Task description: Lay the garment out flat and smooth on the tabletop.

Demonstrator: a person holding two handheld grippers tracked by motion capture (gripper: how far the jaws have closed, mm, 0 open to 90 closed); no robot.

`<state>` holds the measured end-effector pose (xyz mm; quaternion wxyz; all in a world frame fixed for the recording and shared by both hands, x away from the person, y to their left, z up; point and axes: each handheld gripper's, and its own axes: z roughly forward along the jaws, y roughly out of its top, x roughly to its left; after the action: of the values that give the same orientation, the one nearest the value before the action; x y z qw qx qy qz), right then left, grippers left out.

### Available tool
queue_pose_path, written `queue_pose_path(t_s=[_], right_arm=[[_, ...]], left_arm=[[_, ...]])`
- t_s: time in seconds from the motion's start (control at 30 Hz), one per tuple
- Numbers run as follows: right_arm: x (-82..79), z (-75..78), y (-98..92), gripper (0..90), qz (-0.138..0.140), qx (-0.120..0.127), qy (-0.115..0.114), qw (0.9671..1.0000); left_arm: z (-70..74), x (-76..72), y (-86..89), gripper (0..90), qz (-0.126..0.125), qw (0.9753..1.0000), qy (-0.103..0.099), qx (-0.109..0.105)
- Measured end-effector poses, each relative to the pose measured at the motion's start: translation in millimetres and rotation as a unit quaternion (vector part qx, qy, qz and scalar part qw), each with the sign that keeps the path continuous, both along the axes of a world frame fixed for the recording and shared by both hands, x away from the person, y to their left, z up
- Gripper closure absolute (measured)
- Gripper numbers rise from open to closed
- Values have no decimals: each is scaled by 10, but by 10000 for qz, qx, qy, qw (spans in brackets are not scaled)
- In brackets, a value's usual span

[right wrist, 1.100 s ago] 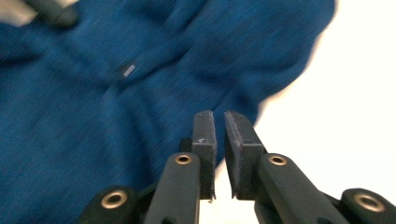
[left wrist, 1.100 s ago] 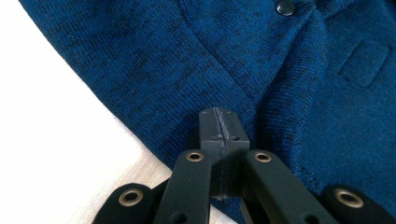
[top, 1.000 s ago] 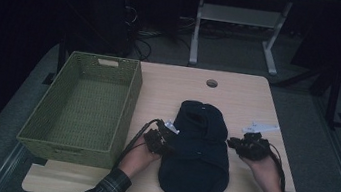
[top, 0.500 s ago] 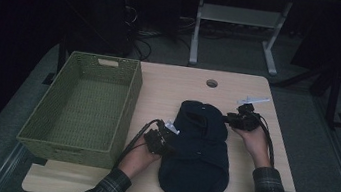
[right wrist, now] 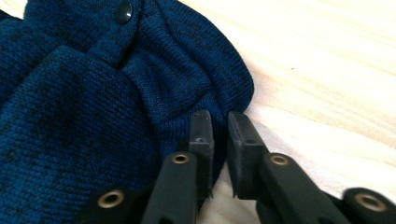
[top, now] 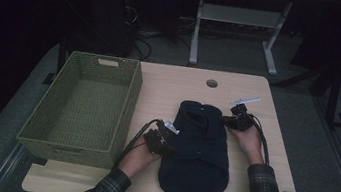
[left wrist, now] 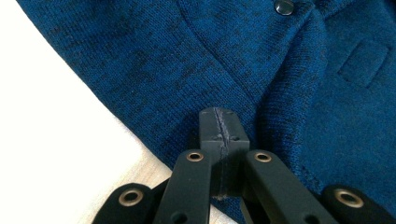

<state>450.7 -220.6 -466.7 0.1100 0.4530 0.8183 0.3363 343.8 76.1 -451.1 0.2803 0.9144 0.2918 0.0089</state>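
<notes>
My left gripper (left wrist: 218, 122) has its fingers pressed together over the knit sweater (top: 199, 145); my right gripper (right wrist: 219, 123) stands narrowly apart at its ribbed edge.

navy knit sweater (top: 197, 150), green woven basket (top: 87, 104)

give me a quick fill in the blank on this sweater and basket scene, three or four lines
1. The dark blue sweater lies flat on the ____.
2. The woven green basket stands to the ____ of the sweater in the high view.
3. The left claw has its jaws ____ over the sweater's edge.
4. The right claw has a narrow ____ between its jaws, at the sweater's edge.

Missing words: table; left; shut; gap
</notes>
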Motion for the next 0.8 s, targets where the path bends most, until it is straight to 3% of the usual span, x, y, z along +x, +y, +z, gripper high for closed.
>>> queue_pose_path(t_s=[0.07,0.17,0.4,0.6,0.73,0.8], right_arm=[[3,27,2,834,-10,-249,-116,9996],[46,34,-24,839,-64,-399,-260,9988],[77,-7,-40,824,-174,-256,-323,9990],[-34,121,-57,772,-71,-45,-418,9991],[-161,240,-81,832,106,89,-544,9984],[-212,273,-89,877,168,112,-598,9980]], left_arm=[[0,-3,-3,900,5,10000,-10,5],[0,-1,-2,900,11,10000,-6,-3],[-3,0,-6,900,-3,10000,-26,-15],[-11,10,3,900,47,9999,37,-115],[9,41,15,884,34,9998,107,-168],[47,79,33,885,40,9999,-2,-146]])
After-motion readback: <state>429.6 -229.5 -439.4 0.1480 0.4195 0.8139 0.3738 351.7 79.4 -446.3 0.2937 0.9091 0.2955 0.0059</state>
